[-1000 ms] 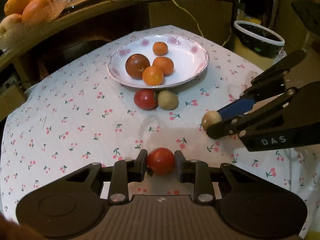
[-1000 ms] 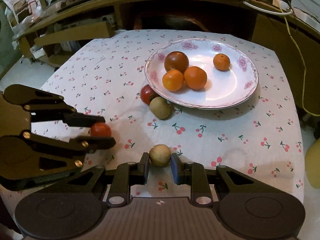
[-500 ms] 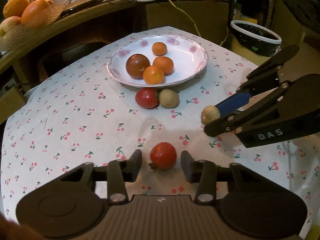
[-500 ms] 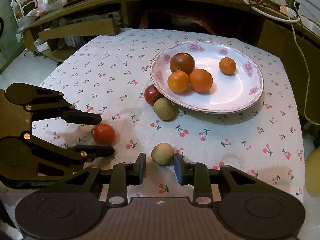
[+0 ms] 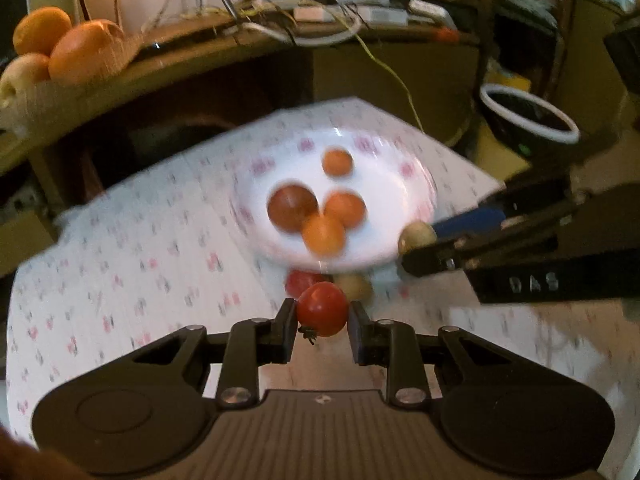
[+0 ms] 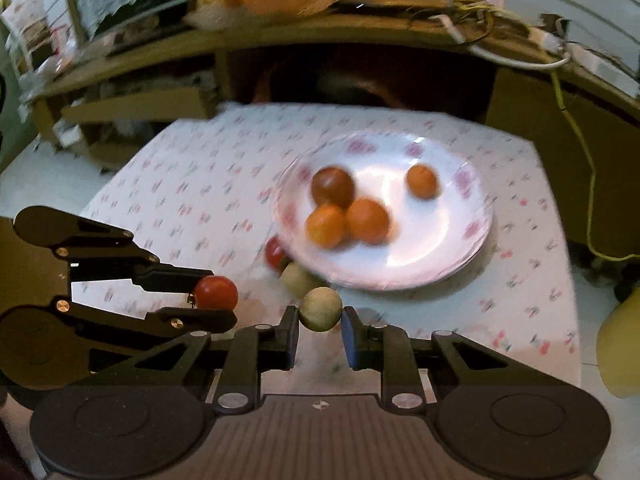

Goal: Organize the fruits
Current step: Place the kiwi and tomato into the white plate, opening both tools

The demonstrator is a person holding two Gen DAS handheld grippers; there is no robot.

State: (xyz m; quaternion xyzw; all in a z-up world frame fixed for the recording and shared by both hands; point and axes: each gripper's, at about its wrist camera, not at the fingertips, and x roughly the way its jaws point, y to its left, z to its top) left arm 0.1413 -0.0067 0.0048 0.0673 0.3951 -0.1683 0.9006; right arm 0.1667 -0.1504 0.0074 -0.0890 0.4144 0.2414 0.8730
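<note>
My left gripper [image 5: 322, 322] is shut on a red tomato [image 5: 322, 309] and holds it above the cloth; it also shows in the right wrist view [image 6: 216, 293]. My right gripper [image 6: 320, 322] is shut on a tan round fruit [image 6: 321, 308], seen too in the left wrist view [image 5: 417, 236]. A white floral plate [image 6: 460, 240] holds a dark red fruit [image 6: 333, 186] and three oranges [image 6: 367, 221]. A second tomato [image 6: 275, 252] and a second tan fruit [image 6: 297, 279] lie against the plate's near rim.
The table has a cherry-print cloth [image 5: 132, 248]. A wooden shelf behind it carries large oranges [image 5: 86, 54] and cables. A black bowl with a white rim [image 5: 528, 118] stands off the table at the right.
Both grippers have closed on their fruits and lifted them off the cloth, moving forward toward the plate. Half a second ago both stood open around the fruits.
</note>
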